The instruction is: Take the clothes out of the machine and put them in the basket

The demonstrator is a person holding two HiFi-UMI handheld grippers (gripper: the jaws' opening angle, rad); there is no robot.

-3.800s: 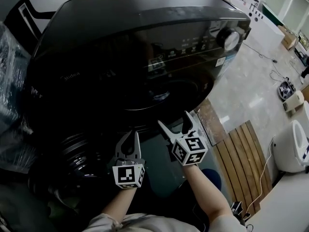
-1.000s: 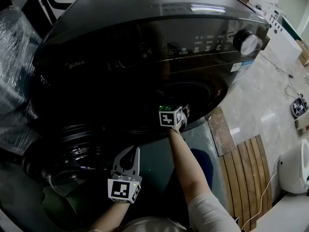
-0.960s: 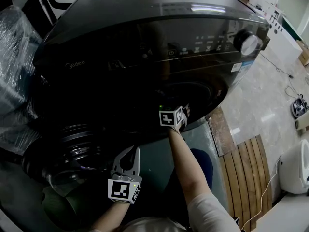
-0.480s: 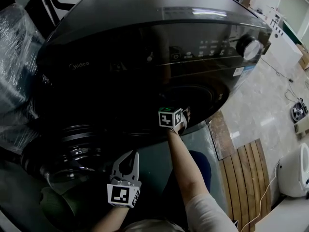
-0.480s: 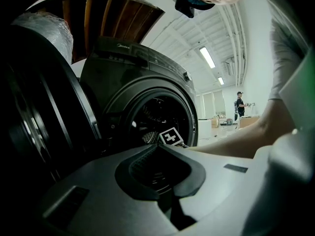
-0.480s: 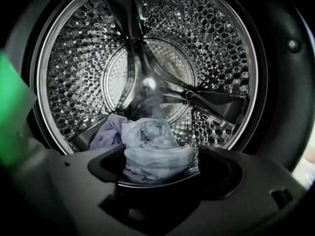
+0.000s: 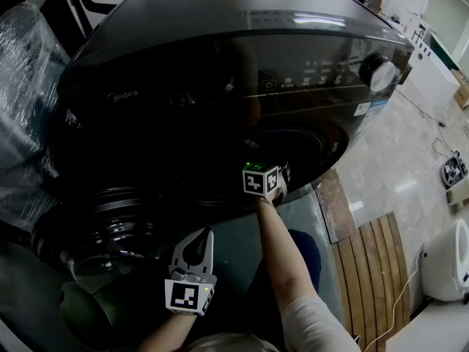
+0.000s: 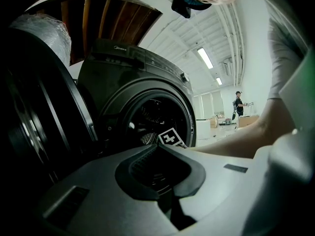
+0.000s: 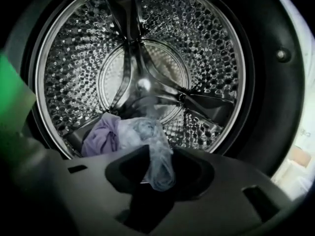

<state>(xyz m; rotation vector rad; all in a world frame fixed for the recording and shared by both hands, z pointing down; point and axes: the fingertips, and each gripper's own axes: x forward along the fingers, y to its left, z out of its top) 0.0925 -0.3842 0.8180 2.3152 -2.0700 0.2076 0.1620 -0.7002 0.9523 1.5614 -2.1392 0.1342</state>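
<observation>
The dark front-loading washing machine (image 7: 220, 79) has its round door (image 7: 110, 233) swung open to the left. My right gripper (image 9: 150, 154) reaches into the steel drum (image 9: 142, 68). Its jaws have just been closing and are shut on a pale bluish cloth (image 9: 160, 168), which hangs in the hollow between them. A purple cloth (image 9: 101, 136) lies behind it on the drum floor. In the head view only the right gripper's marker cube (image 7: 260, 180) shows at the drum opening. My left gripper (image 7: 199, 235) hangs shut and holds nothing, low in front of the door.
A plastic-wrapped bulk (image 7: 22, 86) stands left of the machine. A dark green thing (image 7: 88, 306), too dim to name, sits at the lower left. Wooden slats (image 7: 374, 255) and a white appliance (image 7: 447, 262) lie on the floor at right. A person (image 8: 238, 104) stands far off.
Since the oldest frame my right gripper has gone from in front of the machine into the drum opening. Over the last second both grippers have barely shifted.
</observation>
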